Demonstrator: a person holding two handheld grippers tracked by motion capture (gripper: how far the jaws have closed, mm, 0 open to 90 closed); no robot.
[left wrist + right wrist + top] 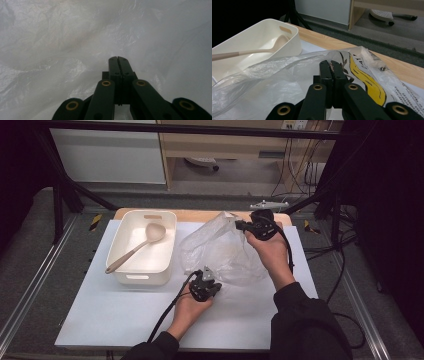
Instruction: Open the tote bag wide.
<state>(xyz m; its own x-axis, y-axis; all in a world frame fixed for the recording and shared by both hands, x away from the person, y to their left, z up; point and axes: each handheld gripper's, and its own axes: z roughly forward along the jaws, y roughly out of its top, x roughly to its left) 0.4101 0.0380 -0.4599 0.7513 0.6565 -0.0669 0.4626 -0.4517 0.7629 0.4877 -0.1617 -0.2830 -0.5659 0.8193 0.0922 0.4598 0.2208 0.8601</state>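
Note:
A clear, crumpled plastic bag [220,252] lies on the white mat, its far right corner lifted. My right gripper [238,224] holds that corner, jaws shut on the film beside a yellow and black print [364,75]; its tips [329,63] are pressed together. My left gripper [209,271] sits at the bag's near edge with its jaws [117,58] closed. Cloudy film [75,45] surrounds them, so they seem to pinch the plastic. A cream tub [122,237] stands left of the bag with a beige ladle [135,249] lying in it.
The white mat [125,315] covers a wooden tabletop [200,214] inside a black frame. Cables trail off the table's right side [345,250]. Beyond the far edge are the floor and a wooden cabinet [225,145].

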